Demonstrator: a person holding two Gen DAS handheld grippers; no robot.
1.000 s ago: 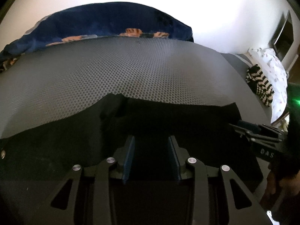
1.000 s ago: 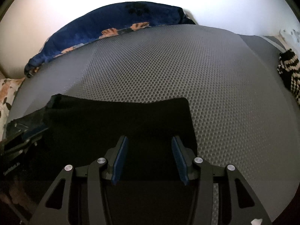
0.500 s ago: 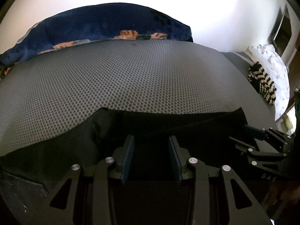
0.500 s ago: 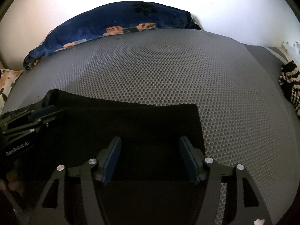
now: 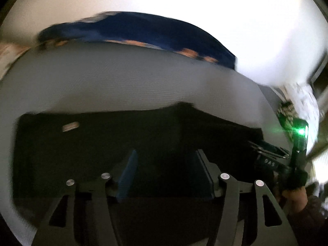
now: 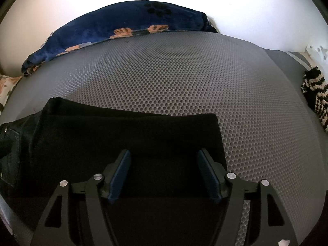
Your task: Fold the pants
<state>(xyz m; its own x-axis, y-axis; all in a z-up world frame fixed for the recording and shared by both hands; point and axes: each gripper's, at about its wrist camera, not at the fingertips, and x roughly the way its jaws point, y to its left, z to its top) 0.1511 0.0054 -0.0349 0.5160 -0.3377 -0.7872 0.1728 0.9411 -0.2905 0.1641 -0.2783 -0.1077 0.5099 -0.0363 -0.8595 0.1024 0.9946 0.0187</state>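
Note:
Black pants (image 5: 131,137) lie flat on the grey honeycomb mat (image 5: 123,86), with a small label (image 5: 70,126) at their left part. My left gripper (image 5: 166,172) is open above the pants, with nothing between its blue pads. This view is motion-blurred. My right gripper (image 6: 164,172) is open above the right end of the pants (image 6: 143,135), empty. The right gripper also shows at the right edge of the left wrist view (image 5: 268,153), with a green light on its body. The mat (image 6: 184,78) lies bare beyond the pants.
A dark blue blanket (image 6: 127,24) with orange patches lies along the far edge of the mat, against a white wall. A black-and-white striped knit item (image 6: 315,94) lies at the right edge. A white printed cloth (image 5: 305,102) lies behind it.
Both grippers have opened wider. The left gripper swung left and pulled back, so more of the pants and the label show. The right gripper stayed almost in place.

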